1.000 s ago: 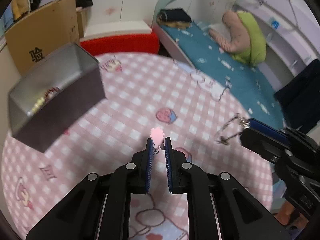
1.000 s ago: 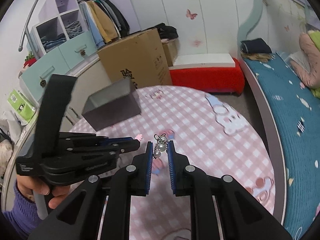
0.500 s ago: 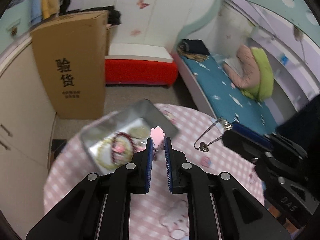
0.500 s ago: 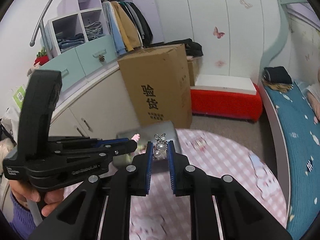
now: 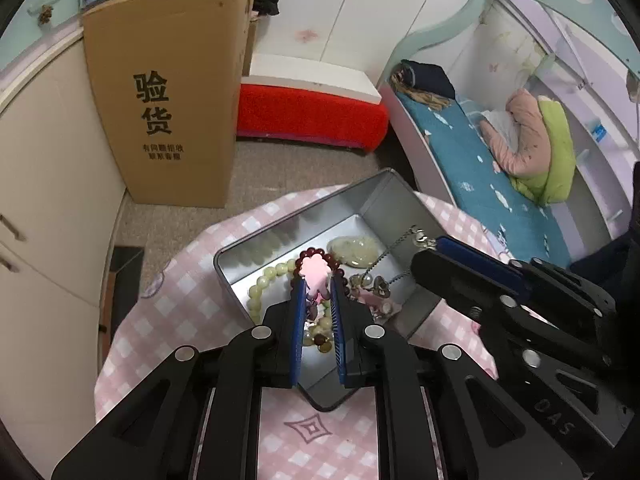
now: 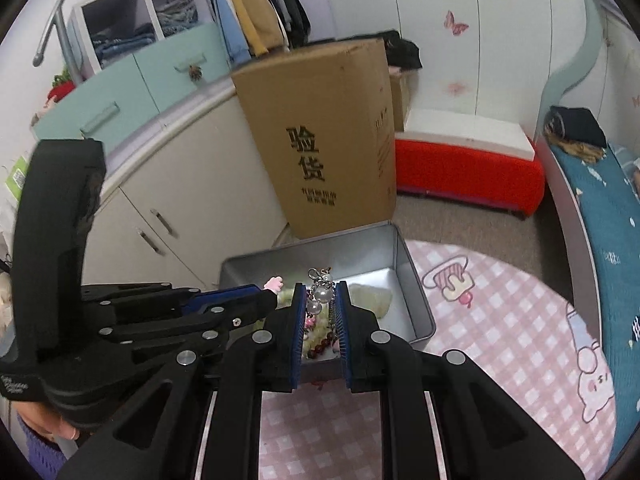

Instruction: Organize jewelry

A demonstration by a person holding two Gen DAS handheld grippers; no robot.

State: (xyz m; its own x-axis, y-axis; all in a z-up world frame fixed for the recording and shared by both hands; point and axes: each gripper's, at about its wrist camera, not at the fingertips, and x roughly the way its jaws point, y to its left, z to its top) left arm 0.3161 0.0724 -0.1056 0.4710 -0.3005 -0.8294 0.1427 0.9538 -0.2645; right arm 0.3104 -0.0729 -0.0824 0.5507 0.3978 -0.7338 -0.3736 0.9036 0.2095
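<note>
Left wrist view shows your left claw (image 5: 316, 288) pinched narrow on a small pink flower charm (image 5: 315, 271), which sticks up from between the blue pads right above the open metal tin (image 5: 384, 200). The tin sits at the far edge of the round bench (image 5: 168, 308), which wears a pink checked cloth. Inside the tin you can see a pale green bead bracelet (image 5: 264, 280), a dark red bead bracelet (image 5: 316, 255) partly behind the charm, and a pale green carved pendant (image 5: 354, 250) toward the far right wall.

Your right claw (image 5: 434, 242) comes in from the right side of this view, over the tin's right wall, clamped on a chain necklace (image 5: 390, 246) whose heart pendant (image 5: 382, 285) dangles down into the tin.

In the right wrist view, that right claw (image 6: 320, 292) is also narrow, gripping a pearl-and-chain piece (image 6: 320, 294) between its pads, with the tin (image 6: 404, 264) directly beyond and below it. Your left claw (image 6: 276, 286) reaches in from the left, the pink charm (image 6: 274, 283) showing at its tip, just beside the right claw's pads. Your hand (image 6: 48, 424) in a purple sleeve grips the left tool at the near left corner.

A tall cardboard box (image 6: 324, 140) stands on the floor beyond the bench.
</note>
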